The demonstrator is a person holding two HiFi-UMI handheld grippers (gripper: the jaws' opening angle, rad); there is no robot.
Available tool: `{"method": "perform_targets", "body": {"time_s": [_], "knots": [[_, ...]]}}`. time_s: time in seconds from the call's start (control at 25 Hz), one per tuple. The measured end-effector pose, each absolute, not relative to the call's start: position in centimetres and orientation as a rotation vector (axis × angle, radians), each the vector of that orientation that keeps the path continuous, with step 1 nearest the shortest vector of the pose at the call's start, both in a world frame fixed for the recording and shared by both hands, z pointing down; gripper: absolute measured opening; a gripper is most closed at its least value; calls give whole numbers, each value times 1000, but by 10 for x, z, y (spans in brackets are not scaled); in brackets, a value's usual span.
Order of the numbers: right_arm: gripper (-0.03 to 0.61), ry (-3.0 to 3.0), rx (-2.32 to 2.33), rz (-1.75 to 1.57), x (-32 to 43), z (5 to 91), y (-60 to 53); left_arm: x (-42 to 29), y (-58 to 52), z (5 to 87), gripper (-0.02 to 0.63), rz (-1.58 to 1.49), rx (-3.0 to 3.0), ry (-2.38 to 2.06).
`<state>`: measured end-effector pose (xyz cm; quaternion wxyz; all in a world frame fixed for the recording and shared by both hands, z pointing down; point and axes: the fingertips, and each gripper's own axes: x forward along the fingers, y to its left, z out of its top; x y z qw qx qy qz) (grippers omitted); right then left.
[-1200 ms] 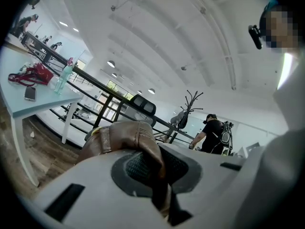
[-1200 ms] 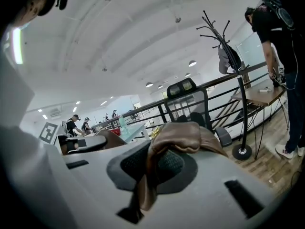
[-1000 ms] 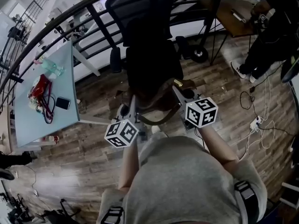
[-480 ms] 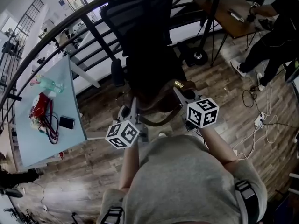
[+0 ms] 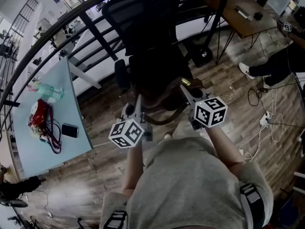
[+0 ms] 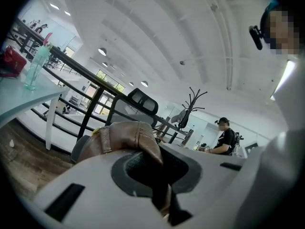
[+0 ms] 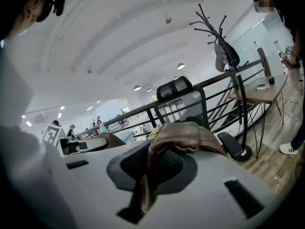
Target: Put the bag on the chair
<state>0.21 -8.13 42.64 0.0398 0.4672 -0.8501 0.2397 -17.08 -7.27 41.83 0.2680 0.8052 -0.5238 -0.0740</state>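
A brown leather bag (image 5: 159, 101) hangs between my two grippers, just in front of the black office chair (image 5: 152, 66). My left gripper (image 5: 138, 104) is shut on a brown leather strap (image 6: 128, 137) of the bag. My right gripper (image 5: 185, 86) is shut on another fold of the same leather (image 7: 178, 137). A loop of strap (image 5: 164, 121) sags below the bag. The chair's headrest (image 6: 143, 98) shows beyond the left jaws, and its backrest (image 7: 181, 99) beyond the right jaws. The bag's underside is hidden, so I cannot tell if it touches the seat.
A pale blue table (image 5: 71, 94) stands left with a red pouch (image 5: 38, 116), a phone (image 5: 70, 130) and a bottle (image 5: 47, 90). A black railing (image 5: 57, 32) curves behind the chair. A wooden desk (image 5: 248, 20), a person's legs (image 5: 276, 63) and floor cables (image 5: 264, 120) lie right.
Both grippers have crept slightly up and right with the bag still held. The person at the right has shifted further toward the frame's edge.
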Motion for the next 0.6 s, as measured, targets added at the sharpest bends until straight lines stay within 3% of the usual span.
{"method": "perform_targets", "body": {"time_s": [0.6], "knots": [[21,-2595,1391,752,1,445,-180,-169,-163,441,28,-186,2120,-1425]]}}
